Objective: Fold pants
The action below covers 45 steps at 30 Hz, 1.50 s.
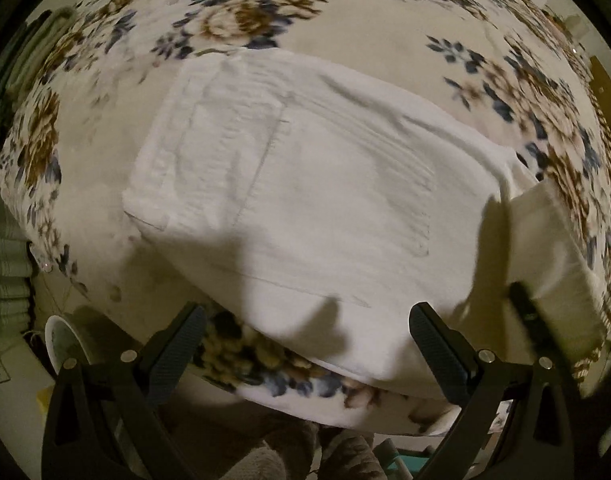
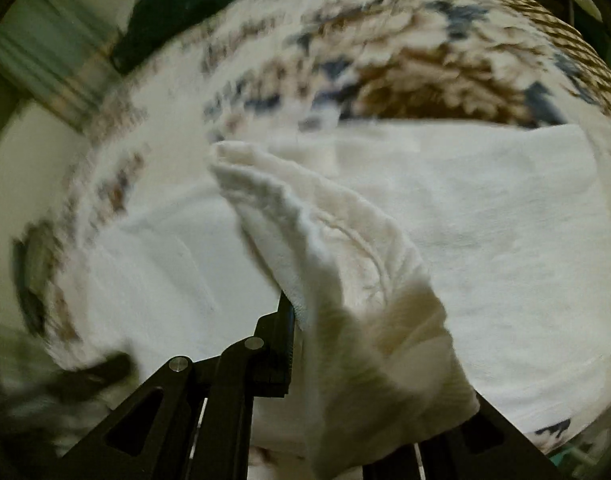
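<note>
At the far left of the left wrist view a white cup (image 1: 63, 340) stands low beside the bed (image 1: 345, 8), which is covered by a cream blanket with blue and brown flowers. The left tool (image 1: 307, 330) hangs over the near edge of the bed with its two black fingers (image 1: 185, 336) spread wide and nothing between them. Its shadow falls on the cloth just ahead.

The white pants (image 1: 305, 184) lie flat across the middle of the blanket, seams and a stitched pocket outline showing on top. Their near edge reaches the bed's edge between the left tool's fingers. To the right, one end of the pants is lifted off the bed and rises in a fold. The dark right tool (image 1: 523, 306) shows blurred at the base of that raised fold.

In the right wrist view, a dark green thing (image 2: 185, 4), blurred, lies at the upper left on the blanket. Below it the pants (image 2: 485, 240) spread across the bed (image 2: 405, 32). The right tool (image 2: 301, 320) is pressed together on a bunched edge of the pants; only its left finger (image 2: 283, 340) is seen, the other being hidden under the cloth. The pinched cloth climbs from the tool up and to the left in a wrinkled ridge and also drapes down over the tool's right side. A brown striped band runs along the blanket's far right edge.
</note>
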### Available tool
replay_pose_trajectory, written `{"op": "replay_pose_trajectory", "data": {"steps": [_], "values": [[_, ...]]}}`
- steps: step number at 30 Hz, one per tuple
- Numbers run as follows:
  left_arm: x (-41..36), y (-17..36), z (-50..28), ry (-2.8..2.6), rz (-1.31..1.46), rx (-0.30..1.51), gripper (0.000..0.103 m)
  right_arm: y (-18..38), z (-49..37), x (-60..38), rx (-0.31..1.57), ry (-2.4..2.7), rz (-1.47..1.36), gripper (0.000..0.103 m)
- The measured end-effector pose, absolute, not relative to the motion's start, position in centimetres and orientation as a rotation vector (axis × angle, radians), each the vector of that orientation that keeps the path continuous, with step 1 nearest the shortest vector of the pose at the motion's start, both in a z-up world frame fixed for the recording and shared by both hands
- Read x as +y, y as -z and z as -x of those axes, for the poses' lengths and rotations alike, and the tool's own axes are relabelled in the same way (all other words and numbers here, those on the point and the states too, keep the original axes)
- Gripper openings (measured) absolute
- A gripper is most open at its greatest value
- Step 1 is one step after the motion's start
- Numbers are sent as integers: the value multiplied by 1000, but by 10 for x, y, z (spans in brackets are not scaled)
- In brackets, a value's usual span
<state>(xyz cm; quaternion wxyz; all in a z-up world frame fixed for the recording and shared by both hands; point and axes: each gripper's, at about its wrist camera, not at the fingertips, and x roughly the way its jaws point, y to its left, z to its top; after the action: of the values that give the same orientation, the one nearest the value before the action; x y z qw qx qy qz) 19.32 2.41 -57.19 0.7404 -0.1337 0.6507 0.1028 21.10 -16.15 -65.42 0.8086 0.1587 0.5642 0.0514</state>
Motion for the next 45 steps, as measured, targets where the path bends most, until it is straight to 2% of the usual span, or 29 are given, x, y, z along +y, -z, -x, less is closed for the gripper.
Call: {"op": "replay_pose_trajectory", "data": {"steps": [1,3,5,11,16,19,20,22,24,25,26,41,44,45], "values": [[27,572,-194,-228,305,1424,103,662,-213,-155,1239,-110,-322,26],[32,569,-193,-228,330,1419,103,666,-218,-152,1291,-172,-346,67],[34,565,-196,-223,363,1406,103,657,-215,-152,1300,-286,-409,82],[18,561,-205,-148,451,1376,103,613,-187,-220,1229,-211,-495,85],[-25,584,-223,-48,470,1428,103,632,-165,-285,1333,-20,-506,85],[-56,593,-235,23,389,1426,102,644,-162,-310,1364,35,-547,85],[-65,594,-239,41,350,1418,96,645,-160,-314,1367,45,-548,85],[-86,599,-249,90,241,1398,75,649,-159,-319,1366,64,-548,85],[-96,606,-256,92,159,1386,27,653,-158,-321,1362,81,-562,85],[-96,610,-260,97,142,1382,20,653,-158,-323,1360,88,-563,85],[-90,613,-264,111,179,1384,18,654,-158,-324,1359,102,-562,85],[-72,621,-265,132,300,1376,17,676,-188,-305,1442,210,-398,85],[-64,610,-259,132,400,1371,19,673,-190,-307,1447,208,-425,85],[-59,607,-254,139,440,1371,24,671,-190,-307,1448,200,-440,85]]}}
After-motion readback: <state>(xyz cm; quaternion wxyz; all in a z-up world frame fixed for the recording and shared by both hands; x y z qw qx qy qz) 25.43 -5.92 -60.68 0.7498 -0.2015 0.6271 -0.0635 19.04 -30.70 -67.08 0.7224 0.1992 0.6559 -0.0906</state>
